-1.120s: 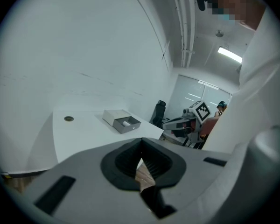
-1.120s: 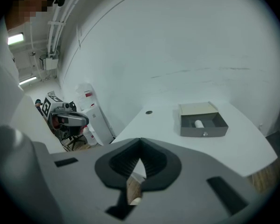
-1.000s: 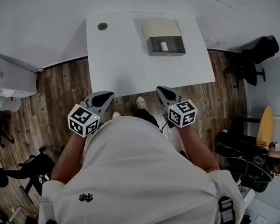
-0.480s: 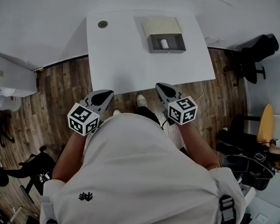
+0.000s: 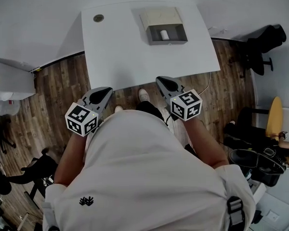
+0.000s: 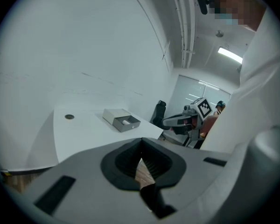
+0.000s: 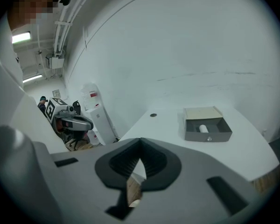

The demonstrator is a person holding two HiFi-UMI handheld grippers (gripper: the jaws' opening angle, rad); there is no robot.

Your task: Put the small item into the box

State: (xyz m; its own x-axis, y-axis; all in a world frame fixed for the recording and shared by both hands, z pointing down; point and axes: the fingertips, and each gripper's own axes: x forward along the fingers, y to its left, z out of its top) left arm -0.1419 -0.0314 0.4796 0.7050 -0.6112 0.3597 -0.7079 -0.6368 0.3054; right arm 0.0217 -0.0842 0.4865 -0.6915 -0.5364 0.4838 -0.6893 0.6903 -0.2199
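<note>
A grey open drawer box (image 5: pixel 164 27) with a beige top stands at the far side of the white table (image 5: pixel 135 57). A small white cylinder (image 5: pixel 164 34) lies inside its drawer. The box (image 6: pixel 122 120) and the cylinder (image 7: pixel 203 129) also show in both gripper views. My left gripper (image 5: pixel 107 91) and right gripper (image 5: pixel 161 81) hover at the table's near edge, far short of the box. Both are shut with nothing between the jaws, as the left gripper (image 6: pixel 141 141) and right gripper (image 7: pixel 140 141) show in their own views.
A small round disc (image 5: pixel 98 18) sits at the table's far left corner. A black office chair (image 5: pixel 262 52) stands right of the table and a white cabinet (image 5: pixel 7 78) stands at the left on the wood floor. A white wall lies behind the table.
The head view has shifted, so the table and box sit a little further left and up in the picture. Both grippers stay shut at the table's near edge.
</note>
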